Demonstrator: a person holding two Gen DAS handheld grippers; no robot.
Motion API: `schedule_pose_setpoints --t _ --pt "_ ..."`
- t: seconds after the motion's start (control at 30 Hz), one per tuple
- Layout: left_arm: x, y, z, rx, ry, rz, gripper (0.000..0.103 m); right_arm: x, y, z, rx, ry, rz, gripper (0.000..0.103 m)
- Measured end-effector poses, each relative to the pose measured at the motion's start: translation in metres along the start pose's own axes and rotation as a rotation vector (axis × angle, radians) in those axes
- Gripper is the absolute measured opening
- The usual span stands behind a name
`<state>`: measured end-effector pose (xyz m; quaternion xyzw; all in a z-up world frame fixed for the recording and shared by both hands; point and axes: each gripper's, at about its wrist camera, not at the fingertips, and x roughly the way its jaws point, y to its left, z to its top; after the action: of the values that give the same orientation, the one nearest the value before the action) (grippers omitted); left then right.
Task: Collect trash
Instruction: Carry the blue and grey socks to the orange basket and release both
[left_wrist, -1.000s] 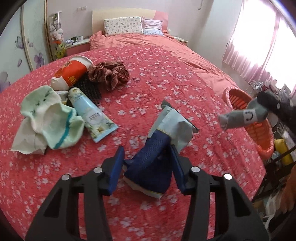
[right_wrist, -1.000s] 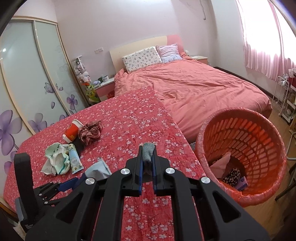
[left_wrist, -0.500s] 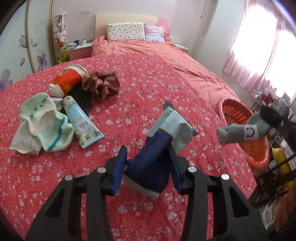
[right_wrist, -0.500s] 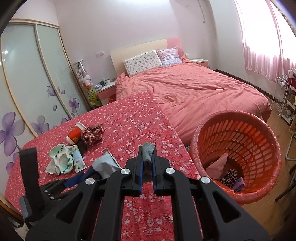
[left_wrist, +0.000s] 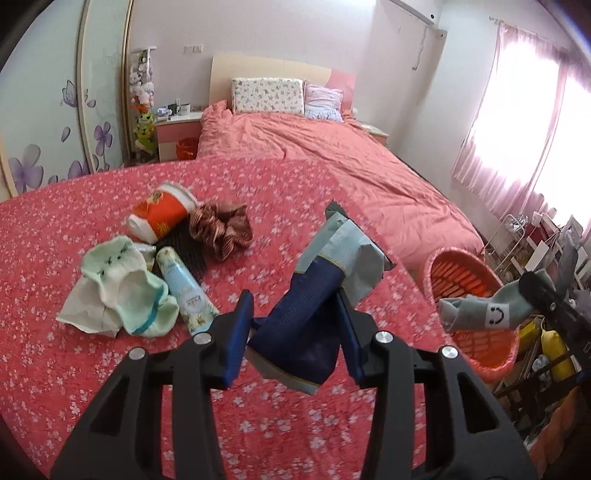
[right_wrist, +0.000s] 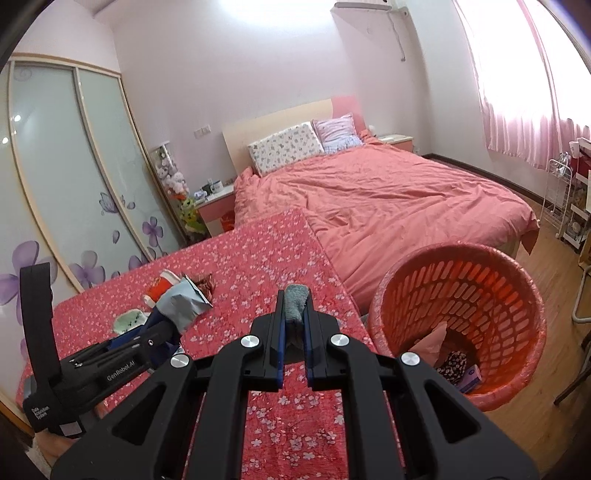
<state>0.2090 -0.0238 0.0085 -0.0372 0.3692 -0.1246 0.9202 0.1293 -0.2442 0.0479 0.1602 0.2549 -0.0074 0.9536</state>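
I am looking down both wrist cameras, and the lower part of each view is being eaten up by black gripper frames, so whatever lies right under them on the flowered red cover (left_wrist: 92, 369) is hidden from me. The basket's far wall is blocking part of its floor; I am making out a pink scrap, a dark patterned piece and something bluish in there, but not what they are. The pile on the cover is overlapping: a dark, flat thing under the red paper cup (left_wrist: 159, 218) and brown scrunchie (left_wrist: 221, 230) is too buried to name, and the pale green socks (left_wrist: 122, 291) are covering a white cloth. The tube (left_wrist: 186, 291) is lying just beside them.

My left gripper (left_wrist: 295, 328) is clamping a crumpled blue-and-grey wrapper (left_wrist: 317, 295); its jaws have just been closing a little, with the wrapper between the blue pads, its grey upper end sticking out past the tips. It is being held above the cover, clear of the pile, which sits off to the left.

My right gripper (right_wrist: 294, 325) is pinched nearly together on a grey sock (right_wrist: 295, 304), only the cuff showing between its pads. From the left camera the sock's body, with a smiley face, is dangling in front of the orange basket (right_wrist: 524, 295), which stands on the floor just beside the cover's edge.
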Motion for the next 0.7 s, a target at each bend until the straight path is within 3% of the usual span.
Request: schedule_pose_setpoints --t 0.4,0.7 --pt "-0.018 -0.071 0.007 0.053 -0.033 -0.112 0.044 -0.032 -0.053 0.016 0.075 -0.111 -0.069 0.008" --pt "0.004 -0.149 0.003 0.113 0.006 -0.233 0.044 -0.041 -0.115 0.026 0.171 -0.168 -0.156 0.008"
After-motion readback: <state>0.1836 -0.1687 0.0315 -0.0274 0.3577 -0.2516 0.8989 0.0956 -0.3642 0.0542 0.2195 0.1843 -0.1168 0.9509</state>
